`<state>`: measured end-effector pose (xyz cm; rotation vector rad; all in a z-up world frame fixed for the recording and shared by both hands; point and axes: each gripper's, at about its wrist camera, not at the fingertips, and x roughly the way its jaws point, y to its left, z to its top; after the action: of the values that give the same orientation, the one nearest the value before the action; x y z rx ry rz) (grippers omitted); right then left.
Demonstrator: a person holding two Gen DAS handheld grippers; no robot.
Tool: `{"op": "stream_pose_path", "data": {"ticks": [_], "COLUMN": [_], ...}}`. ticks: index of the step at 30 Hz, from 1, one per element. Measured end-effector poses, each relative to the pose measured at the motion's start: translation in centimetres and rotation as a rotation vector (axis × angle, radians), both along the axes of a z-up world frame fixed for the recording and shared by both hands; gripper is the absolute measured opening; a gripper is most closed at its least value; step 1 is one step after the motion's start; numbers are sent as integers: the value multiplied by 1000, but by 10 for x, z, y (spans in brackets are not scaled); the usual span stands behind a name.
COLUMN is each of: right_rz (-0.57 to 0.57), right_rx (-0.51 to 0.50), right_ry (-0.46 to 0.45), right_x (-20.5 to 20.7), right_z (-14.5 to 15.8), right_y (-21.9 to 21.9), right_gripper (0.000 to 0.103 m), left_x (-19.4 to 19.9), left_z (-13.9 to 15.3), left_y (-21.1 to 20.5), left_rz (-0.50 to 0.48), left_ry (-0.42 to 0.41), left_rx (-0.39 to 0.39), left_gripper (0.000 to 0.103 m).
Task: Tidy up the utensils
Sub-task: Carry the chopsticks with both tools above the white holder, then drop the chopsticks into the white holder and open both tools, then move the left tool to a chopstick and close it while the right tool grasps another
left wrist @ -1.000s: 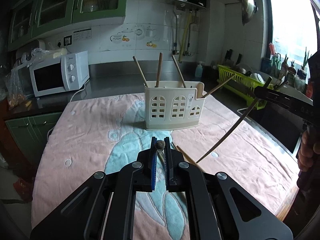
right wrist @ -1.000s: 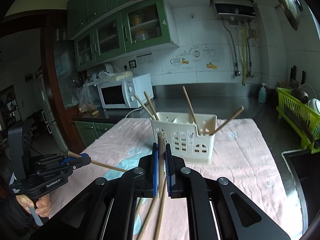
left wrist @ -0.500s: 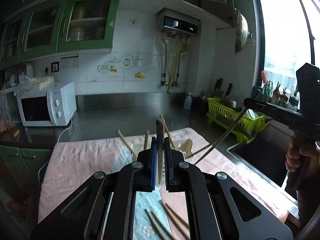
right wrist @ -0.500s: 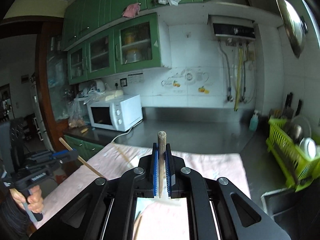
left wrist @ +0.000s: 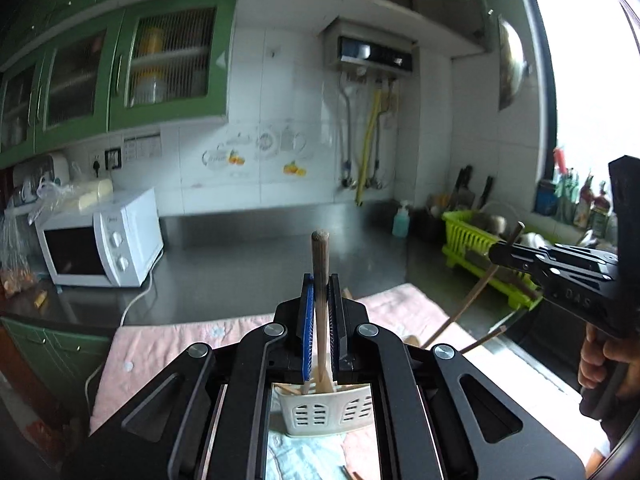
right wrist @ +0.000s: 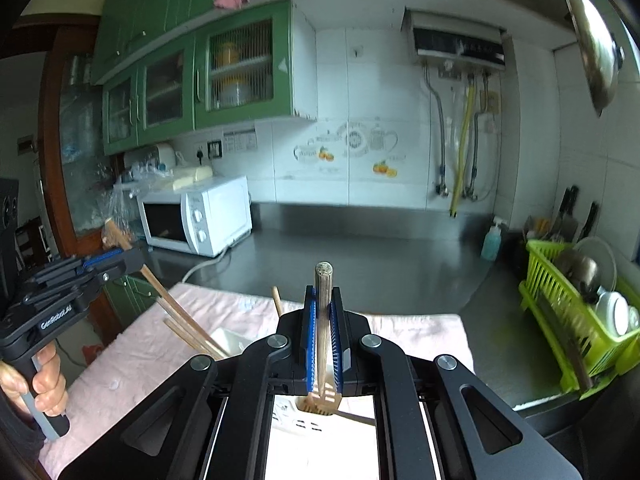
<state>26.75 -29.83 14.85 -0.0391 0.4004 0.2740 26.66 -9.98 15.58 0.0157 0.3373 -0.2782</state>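
White lettering "GenRobot.AI" runs along the side of the left gripper (right wrist: 120, 258) — left of the microwave (right wrist: 196, 216) — nothing else reads clearly.

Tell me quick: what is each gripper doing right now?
Left gripper: shut on a chopstick, held upright.
Right gripper: shut on another chopstick, also upright.

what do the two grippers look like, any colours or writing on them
Both are matte black, angular linkage frames with silver pivot bolts and cut-out windows. The fingers carry ribbed blue pads. The left gripper bears white lettering on its side; the right gripper also shows pale lettering, too blurred to read.
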Motion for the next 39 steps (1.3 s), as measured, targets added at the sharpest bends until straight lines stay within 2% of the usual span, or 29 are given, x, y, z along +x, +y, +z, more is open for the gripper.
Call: {"op": "stream_pose_path", "data": {"ticks": [5,13,15,17,21,27,33,39], "right_rz": [0,-2,-9,-13,7,69,110,132], "right_rx": [-11,-11,-15,-23,-23,-25,-10,38], "right_ry": [42,51,31,9,-3,83,210,368], "right_x": [13,14,5,-7,-42,-101,-145,-175], "right_z": [-19,-29,-26,-22,-27,-77,-140,-200], "right_y": [8,10,8,6,6,18,34,46], "right_gripper": [7,9,14,14,14,14,14,14], "left_x": [18,17,12,3,-23,-72,-120,-149], "left_z": [-13,-17,-16,-15,-15,-41,-88,-143], "left_y": [2,2,4,6,11,20,31,43], "left_rz": [10,15,12,17,24,43,62,91], "left_ry": [55,65,60,52,45,91,156,267], "left_rx": [6,8,6,4,13,42,62,53], "left_gripper": [6,9,13,23,28,33,37,37]}}
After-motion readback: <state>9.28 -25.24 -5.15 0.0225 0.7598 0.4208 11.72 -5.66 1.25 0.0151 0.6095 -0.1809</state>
